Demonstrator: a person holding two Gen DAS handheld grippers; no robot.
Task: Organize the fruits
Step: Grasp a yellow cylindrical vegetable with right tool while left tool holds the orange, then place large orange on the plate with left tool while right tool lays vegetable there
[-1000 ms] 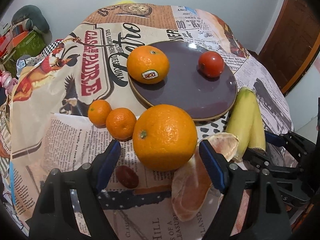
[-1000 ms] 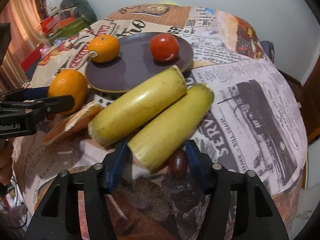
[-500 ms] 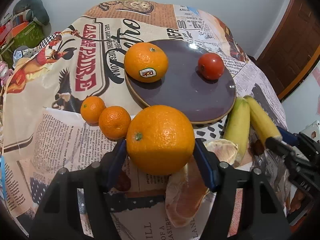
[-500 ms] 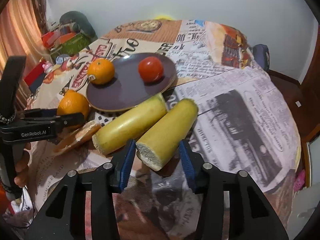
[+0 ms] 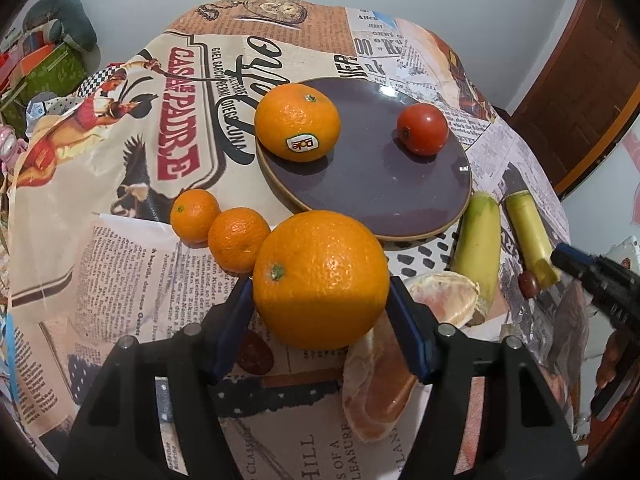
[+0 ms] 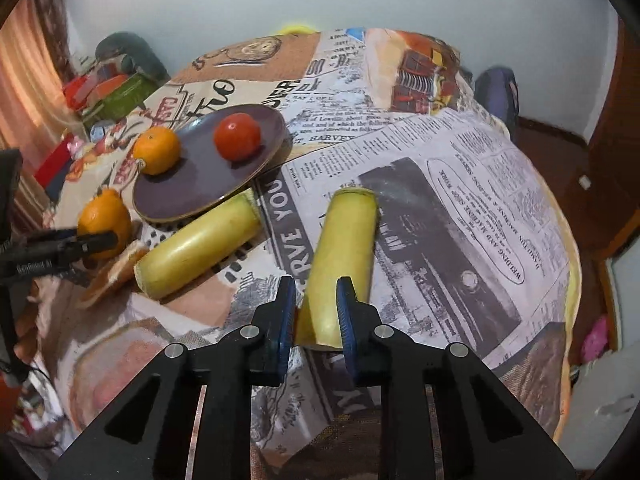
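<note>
My left gripper (image 5: 320,284) is shut on a large orange (image 5: 320,276), its blue pads pressing both sides, just in front of the dark purple plate (image 5: 360,184). On that plate sit a stickered orange (image 5: 298,126) and a red tomato (image 5: 422,128). Two small mandarins (image 5: 195,214) lie left of the big orange. My right gripper (image 6: 316,282) is shut on the near end of a yellow-green cane piece (image 6: 348,240), which points away across the cloth. A second cane piece (image 6: 200,252) lies beside the plate (image 6: 200,176).
Peeled citrus pieces (image 5: 376,384) and a small dark fruit (image 5: 256,354) lie under and right of the left gripper. Another dark fruit (image 5: 528,282) sits near the cane pieces. Clutter (image 6: 112,96) is stacked beyond the table's far left edge. A door (image 5: 580,80) stands at the right.
The left jaws closed onto the large orange. The right jaws closed on the cane piece and swung it away from the second piece, pulling back a little.
</note>
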